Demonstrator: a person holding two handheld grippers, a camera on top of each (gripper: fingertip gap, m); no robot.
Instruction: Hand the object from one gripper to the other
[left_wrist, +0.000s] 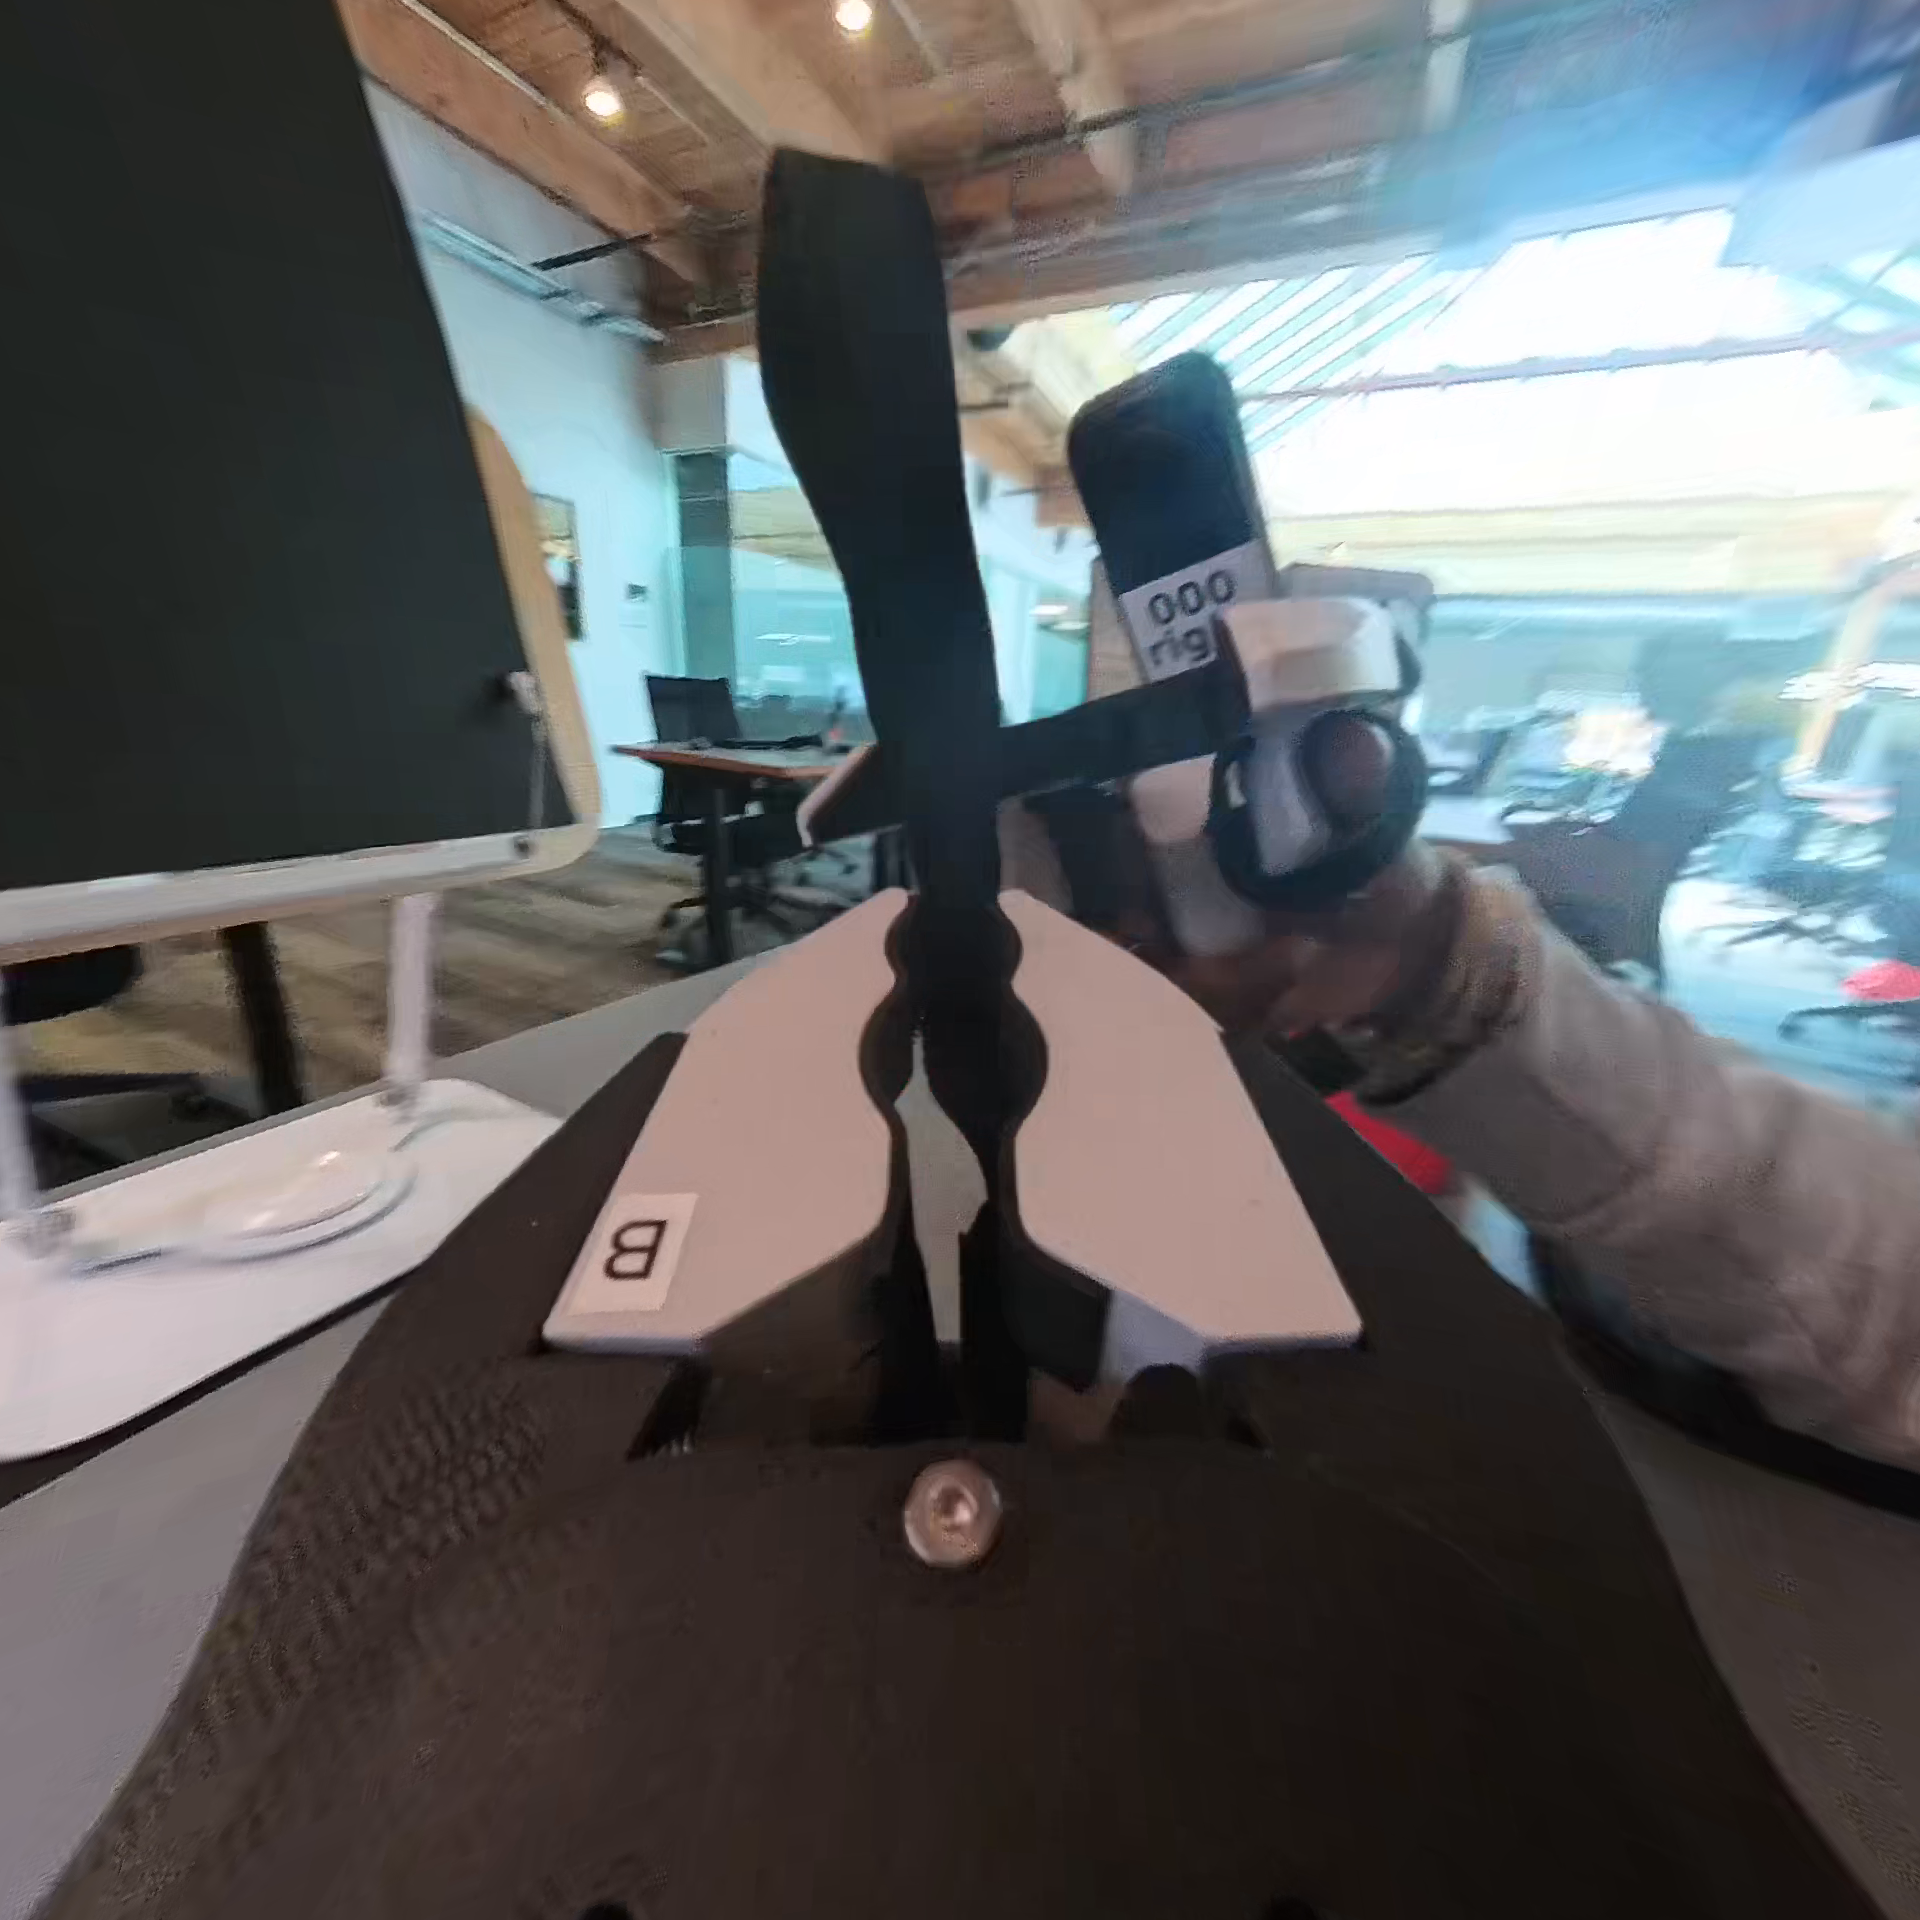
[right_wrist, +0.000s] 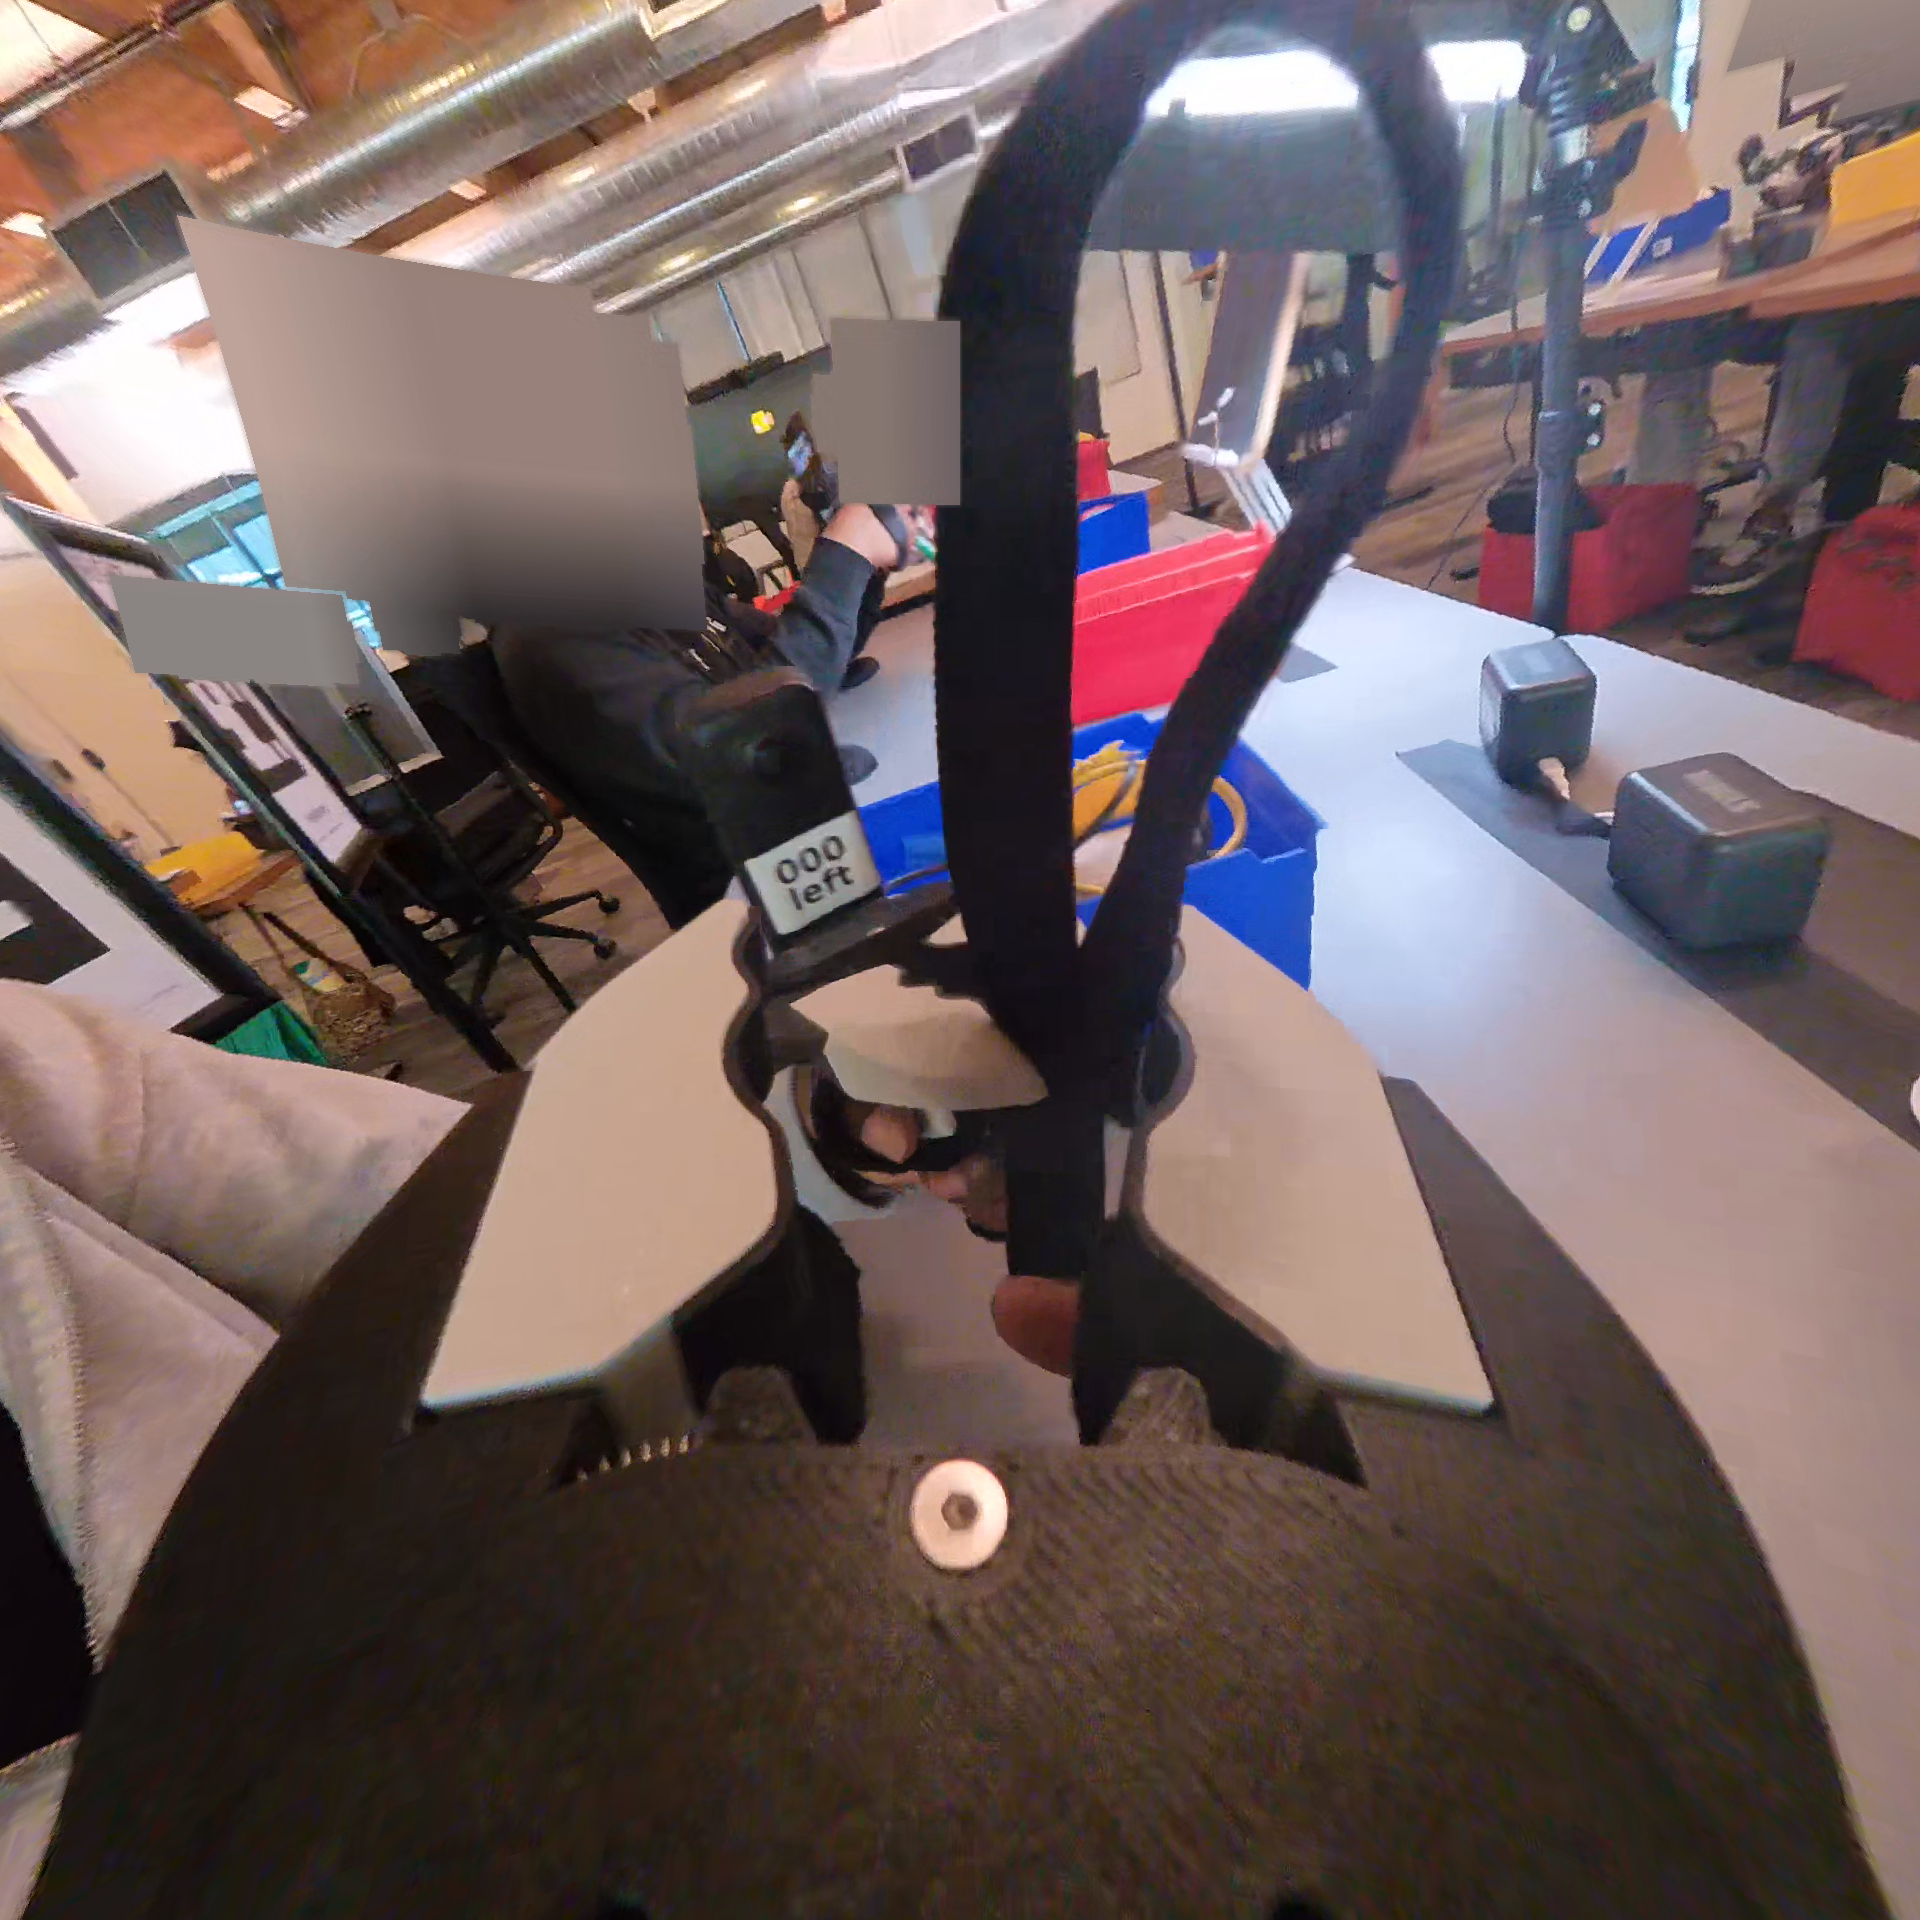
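A black strap loop (left_wrist: 862, 436) stands upright. My left gripper (left_wrist: 956, 920) is shut on its lower end, the grey fingers (left_wrist: 769, 1122) pressed together around it. My right gripper (left_wrist: 852, 805) comes in from the right, edge-on, with its fingers across the strap just above the left fingertips. In the right wrist view the strap (right_wrist: 1003, 623) rises as a tall loop between my right gripper's (right_wrist: 961, 966) spread fingers (right_wrist: 634, 1132), close to the right one. The left gripper (right_wrist: 914, 1044) shows end-on in that gap, holding the strap from below.
A white stand on a clear base (left_wrist: 208, 1226) and a dark board (left_wrist: 208, 416) stand left on the grey table (left_wrist: 125, 1558). A blue bin (right_wrist: 1273, 862), a red bin (right_wrist: 1164, 613), two grey blocks (right_wrist: 1714, 862) and a pole (right_wrist: 1558, 364) lie beyond. A person (right_wrist: 623, 727) sits behind. Only a small space, under 4 cm, lies between the two pairs of fingers.
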